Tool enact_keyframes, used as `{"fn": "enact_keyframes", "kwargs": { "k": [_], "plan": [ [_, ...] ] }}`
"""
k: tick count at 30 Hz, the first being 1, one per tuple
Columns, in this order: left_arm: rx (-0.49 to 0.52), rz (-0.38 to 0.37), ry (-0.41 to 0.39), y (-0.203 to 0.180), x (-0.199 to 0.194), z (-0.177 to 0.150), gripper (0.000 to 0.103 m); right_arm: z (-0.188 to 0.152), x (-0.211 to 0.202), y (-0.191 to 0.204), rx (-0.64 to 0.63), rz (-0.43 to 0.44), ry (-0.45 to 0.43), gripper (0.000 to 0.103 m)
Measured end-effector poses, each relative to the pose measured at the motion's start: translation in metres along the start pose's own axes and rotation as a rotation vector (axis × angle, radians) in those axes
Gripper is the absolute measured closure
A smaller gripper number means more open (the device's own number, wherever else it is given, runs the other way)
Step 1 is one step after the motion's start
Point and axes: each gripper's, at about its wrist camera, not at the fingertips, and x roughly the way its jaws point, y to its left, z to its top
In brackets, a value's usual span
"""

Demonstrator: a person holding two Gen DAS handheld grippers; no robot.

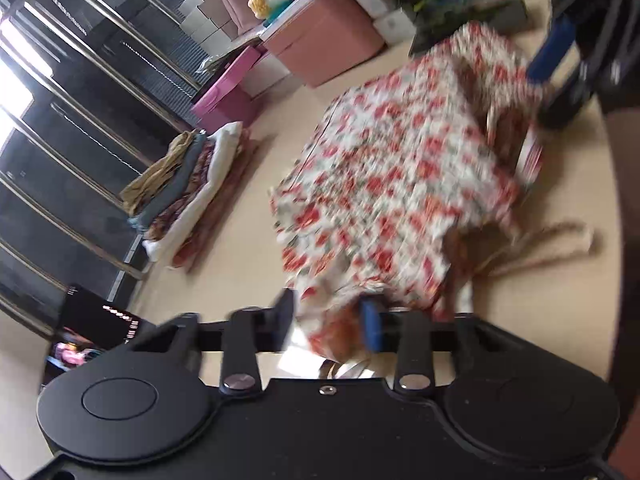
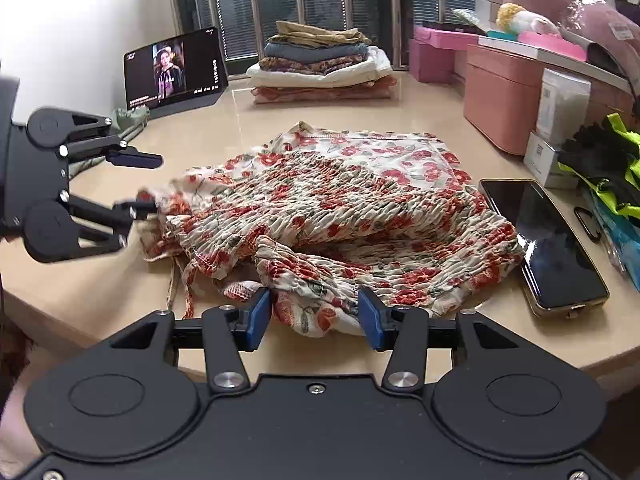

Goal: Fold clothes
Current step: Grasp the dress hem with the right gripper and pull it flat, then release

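Seemingly mid-fold, the left wrist view is smeared by motion blur. The left gripper (image 1: 330,320) has its fingers spread, with a bunched end of the floral garment (image 1: 400,184) lying between them; whether either pad actually presses the cloth is unclear. The garment sprawls across the counter (image 1: 560,280), and the right gripper (image 1: 556,68) shows at its far side, too blurred to read. A stack of folded clothes (image 1: 188,188) sits well apart near the window bars, probably the place for finished pieces.

From the right wrist view, the right gripper (image 2: 316,316) is also spread wide, a crumpled edge of the garment (image 2: 340,208) heaped between its blue fingers (image 2: 260,312) but not pinched. The left gripper (image 2: 140,180) stands at the opposite end, released, its lower finger touching the cloth. Working from both ends likely serves to draw the smocked fabric flat before folding. A phone (image 2: 548,240) lies just beside the garment's right edge, close enough to be dragged, and a tablet (image 2: 176,68) leans at the back.
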Motion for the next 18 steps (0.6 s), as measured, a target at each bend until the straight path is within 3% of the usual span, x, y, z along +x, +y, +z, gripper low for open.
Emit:
{"fn": "enact_keyframes", "kwargs": {
  "k": [2, 4, 7, 10, 13, 15, 18],
  "plan": [
    [-0.047, 0.008, 0.001, 0.003, 0.0, 0.003, 0.1, 0.0, 0.005, 0.001, -0.01, -0.007, 0.011, 0.057],
    [-0.125, 0.054, 0.015, 0.012, 0.001, 0.004, 0.102, 0.002, 0.008, 0.0, -0.01, -0.019, 0.014, 0.087],
    [-0.32, 0.131, 0.023, 0.047, -0.004, 0.0, 0.102, 0.012, 0.011, -0.003, -0.045, -0.044, 0.0, 0.1],
    [-0.511, 0.215, 0.025, 0.083, -0.014, -0.006, 0.102, 0.041, 0.012, -0.004, -0.14, -0.091, -0.049, 0.101],
    [-0.681, 0.284, -0.009, 0.116, -0.042, -0.014, 0.102, 0.083, 0.0, 0.005, -0.229, -0.112, -0.17, 0.101],
    [-0.745, 0.335, -0.038, 0.129, -0.067, -0.02, 0.102, 0.108, -0.017, 0.017, -0.285, -0.12, -0.278, 0.101],
    [-0.819, 0.358, -0.035, 0.132, -0.094, -0.04, 0.102, 0.122, -0.032, 0.032, -0.341, -0.099, -0.354, 0.101]
  ]
}}
